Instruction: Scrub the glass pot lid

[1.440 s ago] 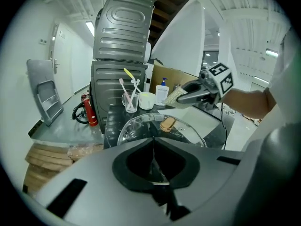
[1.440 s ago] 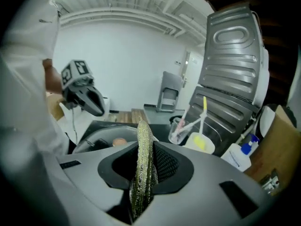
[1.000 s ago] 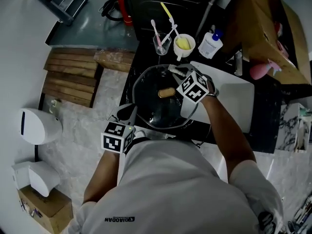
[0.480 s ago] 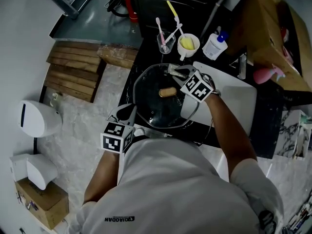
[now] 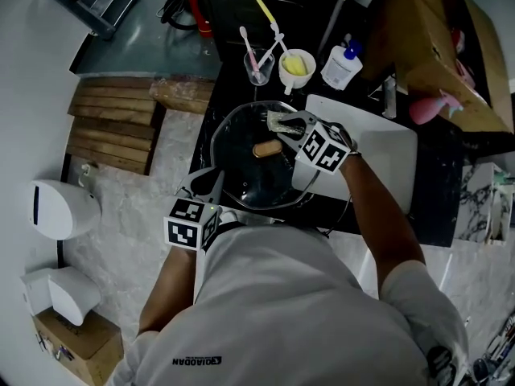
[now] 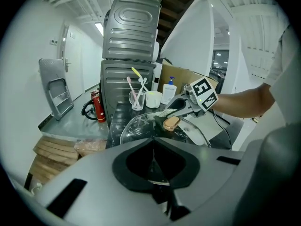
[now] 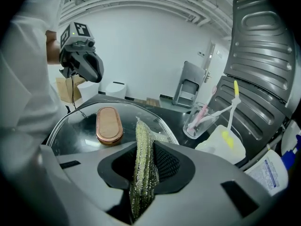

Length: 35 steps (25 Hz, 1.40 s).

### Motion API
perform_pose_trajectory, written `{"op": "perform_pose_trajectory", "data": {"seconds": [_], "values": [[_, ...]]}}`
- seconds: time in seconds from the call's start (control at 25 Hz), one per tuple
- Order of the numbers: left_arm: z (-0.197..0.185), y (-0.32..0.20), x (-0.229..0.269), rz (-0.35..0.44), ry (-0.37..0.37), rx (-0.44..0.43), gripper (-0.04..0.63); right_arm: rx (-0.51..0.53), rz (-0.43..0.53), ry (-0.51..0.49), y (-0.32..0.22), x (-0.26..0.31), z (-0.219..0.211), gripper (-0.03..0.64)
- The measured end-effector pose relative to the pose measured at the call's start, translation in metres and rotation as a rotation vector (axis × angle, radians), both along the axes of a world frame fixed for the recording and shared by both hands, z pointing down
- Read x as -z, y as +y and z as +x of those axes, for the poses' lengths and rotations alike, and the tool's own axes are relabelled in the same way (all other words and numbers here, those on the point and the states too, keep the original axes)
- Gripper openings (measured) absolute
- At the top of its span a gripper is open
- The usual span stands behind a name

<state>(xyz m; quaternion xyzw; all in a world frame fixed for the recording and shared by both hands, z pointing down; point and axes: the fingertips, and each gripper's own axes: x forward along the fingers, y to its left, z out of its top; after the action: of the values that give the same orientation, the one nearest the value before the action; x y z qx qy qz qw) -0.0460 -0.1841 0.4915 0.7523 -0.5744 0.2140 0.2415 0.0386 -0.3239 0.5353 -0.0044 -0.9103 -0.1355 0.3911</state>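
Note:
The glass pot lid (image 5: 241, 175) with a wooden knob (image 5: 267, 148) lies on the dark counter (image 5: 229, 83). My left gripper (image 5: 211, 187) is shut on the lid's near rim; in the left gripper view the lid (image 6: 141, 124) runs into the jaws. My right gripper (image 5: 282, 123) is shut on a greenish scouring pad (image 7: 142, 164), whose tip rests on the lid (image 7: 77, 131) just right of the knob (image 7: 109, 125). In the left gripper view the right gripper (image 6: 181, 105) sits over the lid's far side. The right gripper view shows the left gripper (image 7: 81, 62) beyond the lid.
Behind the lid stand a glass with toothbrushes (image 5: 256, 67), a white cup (image 5: 296, 67) with something yellow in it, and a pump bottle (image 5: 339, 67). A white board (image 5: 378, 155) lies to the right. A cardboard box (image 5: 447, 47) sits far right, wooden slats (image 5: 121, 127) on the floor left.
The right gripper with the pad has shifted a little across the far part of the lid, nearer the knob. The left gripper keeps its hold on the rim.

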Motion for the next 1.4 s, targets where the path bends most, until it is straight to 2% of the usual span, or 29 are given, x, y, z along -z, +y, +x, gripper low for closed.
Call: {"op": "perform_pose_trajectory", "data": {"seconds": [0.56, 1.4], "values": [[0.005, -0.005, -0.003, -0.007, 0.020, -0.096, 0.018, -0.090, 0.046, -0.011, 0.015, -0.001, 0.027, 0.095], [-0.004, 0.005, -0.012, -0.028, 0.045, -0.241, 0.018, -0.286, 0.113, 0.006, 0.037, -0.002, 0.053, 0.095]]}}
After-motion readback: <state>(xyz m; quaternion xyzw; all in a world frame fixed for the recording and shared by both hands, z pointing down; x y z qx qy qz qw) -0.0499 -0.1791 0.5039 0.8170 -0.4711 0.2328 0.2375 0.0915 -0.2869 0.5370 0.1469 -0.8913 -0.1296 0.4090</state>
